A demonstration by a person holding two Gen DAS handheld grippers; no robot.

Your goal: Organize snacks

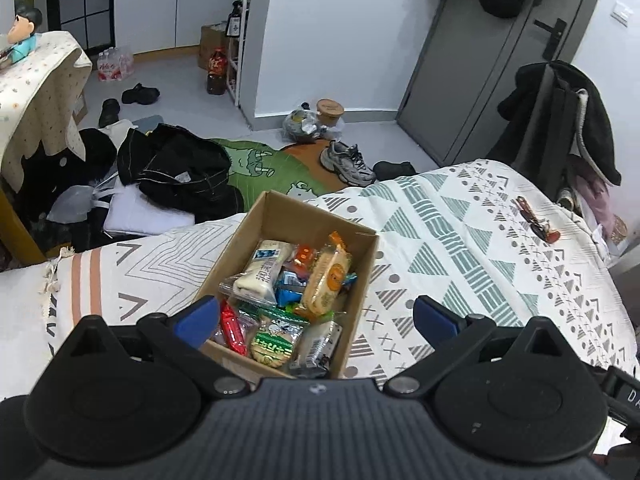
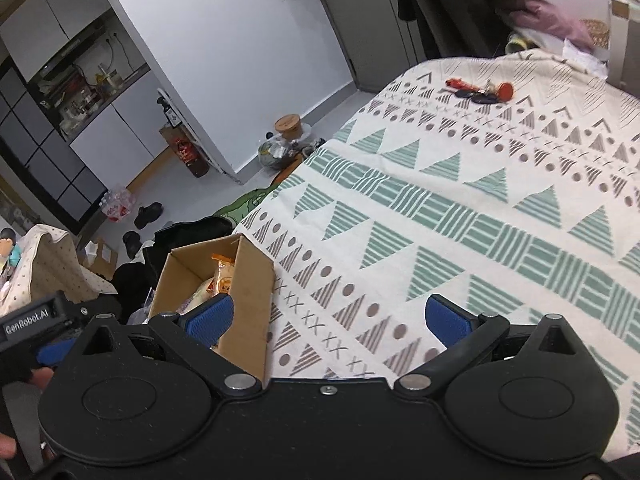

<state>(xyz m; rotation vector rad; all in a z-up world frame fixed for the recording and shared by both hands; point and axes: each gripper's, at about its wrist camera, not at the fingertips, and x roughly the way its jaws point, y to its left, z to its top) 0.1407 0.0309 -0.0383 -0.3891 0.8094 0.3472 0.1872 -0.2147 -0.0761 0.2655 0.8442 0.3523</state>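
Note:
An open cardboard box (image 1: 362,272) sits on the patterned bed cover (image 1: 460,224), filled with several wrapped snacks: a white bread pack (image 1: 262,270), an orange-labelled cake pack (image 1: 326,280), a red packet (image 1: 233,330), a green-and-white biscuit pack (image 1: 276,338). My left gripper (image 1: 316,322) hovers open just above the box's near end, blue pads wide apart, nothing held. In the right wrist view the same box (image 2: 250,292) lies at the left, and my right gripper (image 2: 328,318) is open and empty over the cover (image 2: 460,220), its left pad by the box wall.
Keys with an orange fob (image 2: 482,92) lie far out on the bed cover. Clothes (image 1: 180,168), a green rug (image 1: 264,168), a sneaker (image 1: 348,160) and bottles (image 1: 218,72) litter the floor. A draped table (image 1: 40,92) stands left, and a chair with a coat (image 1: 560,120) right.

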